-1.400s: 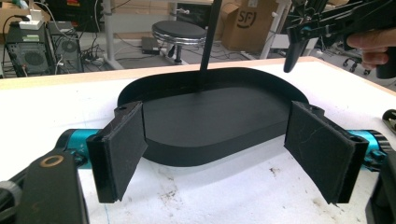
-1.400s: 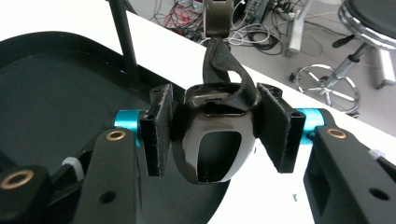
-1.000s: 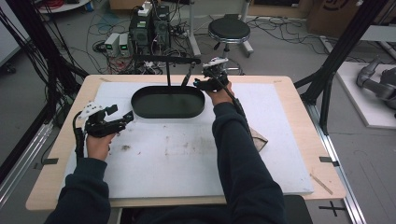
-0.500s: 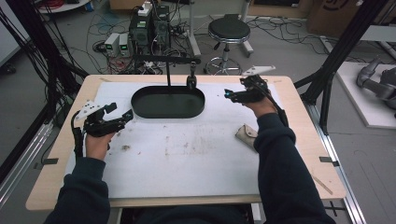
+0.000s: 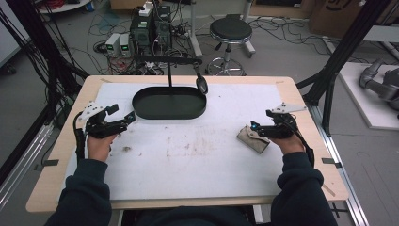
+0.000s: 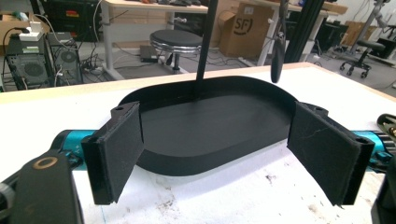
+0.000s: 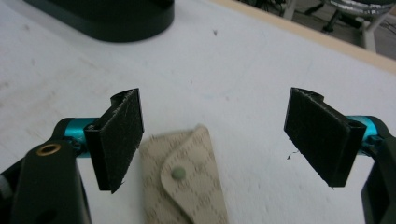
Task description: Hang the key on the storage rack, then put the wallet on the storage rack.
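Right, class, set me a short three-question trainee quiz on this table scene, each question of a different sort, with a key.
1. True or false: the right gripper is clamped on the beige snap-flap pouch.
2. Which is nearer the black oval tray? A. the left gripper B. the right gripper
3. Fill in: a black ___ hangs from the stand above the tray's right end.

Key
1. False: its jaws have just been opening and stand wide, with the pouch lying on the white mat near the left pad, unpressed.
2. A.
3. Spoon.
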`<state>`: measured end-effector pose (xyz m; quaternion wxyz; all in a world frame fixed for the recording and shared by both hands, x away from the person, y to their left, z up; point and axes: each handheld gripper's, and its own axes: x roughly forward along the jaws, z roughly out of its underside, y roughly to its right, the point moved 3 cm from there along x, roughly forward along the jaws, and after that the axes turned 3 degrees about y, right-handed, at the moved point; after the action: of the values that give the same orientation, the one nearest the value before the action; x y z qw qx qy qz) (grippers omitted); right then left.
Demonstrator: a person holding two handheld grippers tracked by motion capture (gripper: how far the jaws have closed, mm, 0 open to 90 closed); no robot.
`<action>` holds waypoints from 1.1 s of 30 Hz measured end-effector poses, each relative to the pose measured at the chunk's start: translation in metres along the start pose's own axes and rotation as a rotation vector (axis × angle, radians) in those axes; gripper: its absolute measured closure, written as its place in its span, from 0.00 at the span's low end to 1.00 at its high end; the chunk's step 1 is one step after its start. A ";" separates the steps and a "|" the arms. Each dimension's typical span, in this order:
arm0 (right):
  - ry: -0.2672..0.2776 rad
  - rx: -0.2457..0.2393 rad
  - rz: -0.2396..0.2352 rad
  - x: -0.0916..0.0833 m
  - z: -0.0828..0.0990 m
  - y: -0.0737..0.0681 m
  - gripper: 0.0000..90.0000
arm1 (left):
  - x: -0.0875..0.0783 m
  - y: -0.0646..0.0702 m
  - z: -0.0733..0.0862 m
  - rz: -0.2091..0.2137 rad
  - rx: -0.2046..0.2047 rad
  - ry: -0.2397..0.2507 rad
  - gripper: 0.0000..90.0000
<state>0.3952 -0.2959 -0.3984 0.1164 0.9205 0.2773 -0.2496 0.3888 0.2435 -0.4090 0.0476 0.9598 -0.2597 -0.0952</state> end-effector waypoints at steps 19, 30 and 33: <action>-0.020 -0.007 0.005 -0.001 0.030 0.005 0.23 | 0.002 0.000 0.000 0.012 -0.008 0.014 0.21; -0.061 -0.031 -0.049 0.003 0.039 -0.003 0.23 | 0.002 0.001 0.000 0.015 0.001 0.016 0.21; -0.090 -0.032 -0.058 0.009 0.043 -0.005 0.23 | 0.002 0.001 0.000 0.015 -0.001 0.013 0.21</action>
<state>0.3822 -0.3031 -0.4401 0.1363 0.8979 0.3025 -0.2894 0.3902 0.2420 -0.4096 0.0506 0.9584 -0.2666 -0.0887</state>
